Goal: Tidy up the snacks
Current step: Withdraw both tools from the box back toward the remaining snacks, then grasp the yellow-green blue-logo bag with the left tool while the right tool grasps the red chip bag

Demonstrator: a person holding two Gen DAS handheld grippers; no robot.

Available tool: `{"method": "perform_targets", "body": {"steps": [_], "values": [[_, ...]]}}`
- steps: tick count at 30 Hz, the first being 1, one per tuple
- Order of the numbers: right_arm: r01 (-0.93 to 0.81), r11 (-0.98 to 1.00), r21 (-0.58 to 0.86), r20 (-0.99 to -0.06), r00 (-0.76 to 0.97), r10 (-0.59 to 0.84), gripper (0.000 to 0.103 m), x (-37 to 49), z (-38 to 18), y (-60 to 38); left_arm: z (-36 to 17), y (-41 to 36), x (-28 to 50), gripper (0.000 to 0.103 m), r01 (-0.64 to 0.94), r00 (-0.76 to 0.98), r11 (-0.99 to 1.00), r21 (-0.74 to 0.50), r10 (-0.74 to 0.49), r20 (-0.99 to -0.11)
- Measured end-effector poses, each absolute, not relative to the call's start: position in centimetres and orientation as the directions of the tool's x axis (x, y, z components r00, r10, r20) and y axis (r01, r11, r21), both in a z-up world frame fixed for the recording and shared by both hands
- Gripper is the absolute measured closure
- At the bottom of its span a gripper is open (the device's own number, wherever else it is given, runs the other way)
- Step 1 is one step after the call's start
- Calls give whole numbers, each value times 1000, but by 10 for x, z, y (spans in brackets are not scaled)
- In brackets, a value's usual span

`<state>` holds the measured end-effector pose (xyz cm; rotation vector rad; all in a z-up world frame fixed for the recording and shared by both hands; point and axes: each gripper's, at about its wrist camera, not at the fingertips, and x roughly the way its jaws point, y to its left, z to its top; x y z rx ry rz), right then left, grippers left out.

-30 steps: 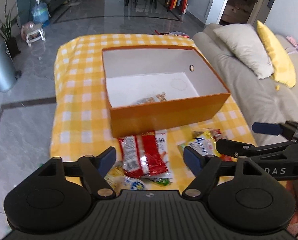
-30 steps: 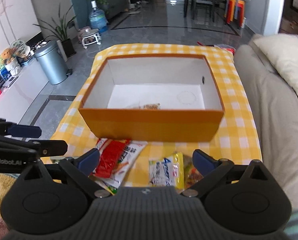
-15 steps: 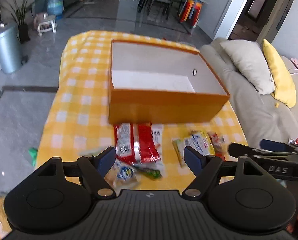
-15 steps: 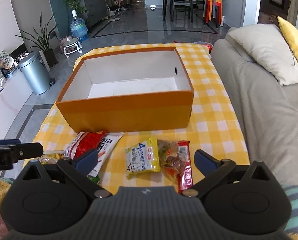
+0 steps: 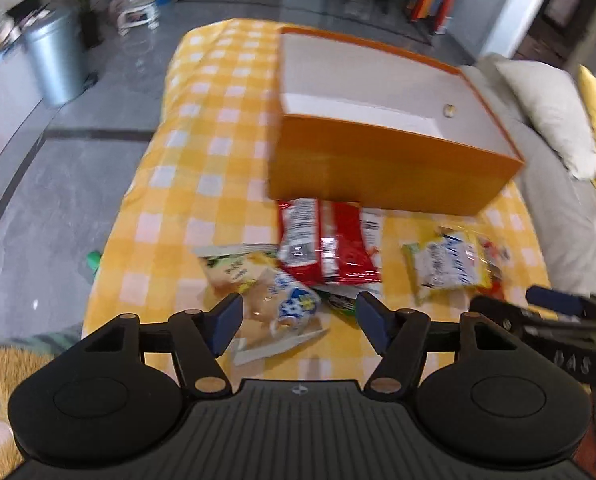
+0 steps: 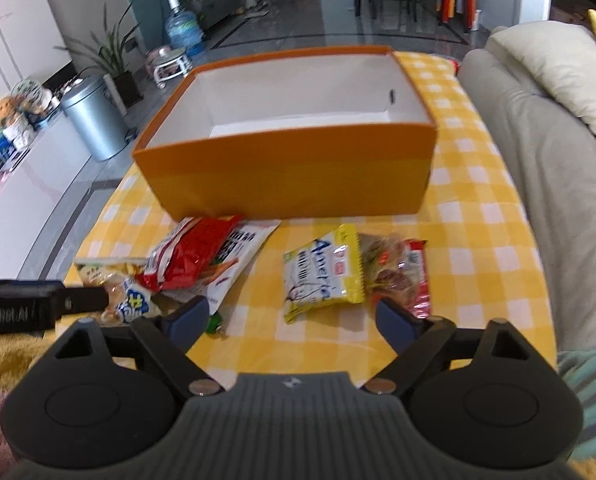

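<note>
An open orange box (image 5: 385, 168) (image 6: 290, 176) with a white inside stands on the yellow checked tablecloth (image 5: 202, 152). In front of it lie a red packet (image 5: 325, 244) (image 6: 190, 252), a pale packet with a blue logo (image 5: 274, 292) (image 6: 126, 300), a yellow packet (image 5: 445, 264) (image 6: 321, 272) and a clear packet with red ends (image 6: 397, 276). My left gripper (image 5: 298, 318) is open just above the pale packet. My right gripper (image 6: 292, 318) is open above the near edge of the yellow packet.
A grey sofa (image 6: 557, 184) with cushions runs along the right of the table. A metal bin (image 6: 94, 120) and a water bottle (image 6: 184, 36) stand on the floor to the left. A small green thing (image 5: 94, 258) lies on the floor.
Both grippers have drawn back and dropped toward the near table edge; the snacks now lie ahead of the fingers. The box interior is less visible. Both stay open.
</note>
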<state>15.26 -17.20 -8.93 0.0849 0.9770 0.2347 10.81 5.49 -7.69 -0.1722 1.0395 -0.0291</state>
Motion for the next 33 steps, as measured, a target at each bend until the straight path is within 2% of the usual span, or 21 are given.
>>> {"method": "perform_targets", "body": {"steps": [2, 11, 20, 24, 27, 29, 33], "values": [[-180, 965, 191, -812, 523, 258, 26, 156, -93, -167, -83, 61, 114, 21, -91, 483, 981, -172, -108, -869], [-247, 939, 238, -812, 481, 332, 41, 177, -104, -140, -107, 86, 134, 20, -227, 429, 941, -250, -134, -893], [-289, 925, 245, -824, 440, 356, 43, 194, -119, -119, -132, 91, 154, 23, -262, 364, 927, -267, -161, -917], [-307, 925, 226, -822, 449, 350, 43, 199, -122, -113, -134, 93, 156, 32, -252, 366, 924, -287, -184, -912], [-326, 919, 222, -816, 454, 358, 43, 203, -123, -108, -133, 95, 157, 44, -246, 368, 922, -301, -198, -908], [-341, 917, 209, -813, 460, 356, 43, 206, -124, -101, -132, 96, 157, 56, -249, 358, 925, -288, -189, -914], [-365, 902, 230, -812, 439, 385, 42, 213, -127, -91, -123, 103, 156, 61, -255, 364, 926, -277, -174, -915]]}}
